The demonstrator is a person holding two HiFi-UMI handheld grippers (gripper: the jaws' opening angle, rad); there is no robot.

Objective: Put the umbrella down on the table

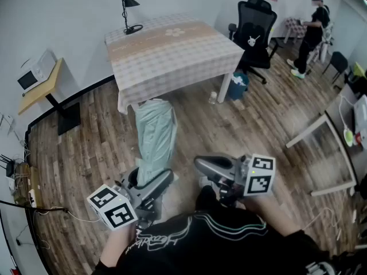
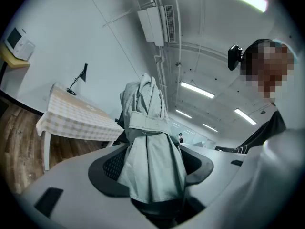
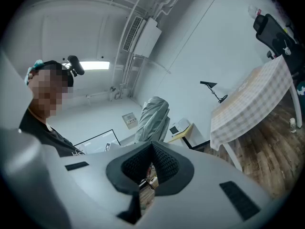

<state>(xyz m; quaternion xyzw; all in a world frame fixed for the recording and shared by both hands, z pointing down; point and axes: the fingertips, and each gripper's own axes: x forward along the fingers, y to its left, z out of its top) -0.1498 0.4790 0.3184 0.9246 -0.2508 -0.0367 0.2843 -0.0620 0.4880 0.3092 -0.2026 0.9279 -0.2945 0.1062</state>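
A folded pale green umbrella (image 1: 155,139) sticks out level from my left gripper (image 1: 150,187), which is shut on its lower end; its tip points toward the checked-cloth table (image 1: 172,50). In the left gripper view the umbrella (image 2: 150,142) fills the gap between the dark pads of the left gripper (image 2: 152,171), and the table (image 2: 71,116) stands beyond on the left. My right gripper (image 1: 205,166) hovers beside it on the right, shut with nothing in it. In the right gripper view the tips of the right gripper (image 3: 152,149) meet, with the umbrella (image 3: 152,116) behind them and the table (image 3: 252,99) on the right.
A black desk lamp (image 1: 127,10) stands on the table's far corner. A black office chair (image 1: 255,30) and a blue bin (image 1: 237,85) sit to its right. A microwave (image 1: 35,70) rests on a side table at the left. A person (image 1: 314,30) stands far right, near a white table (image 1: 338,125).
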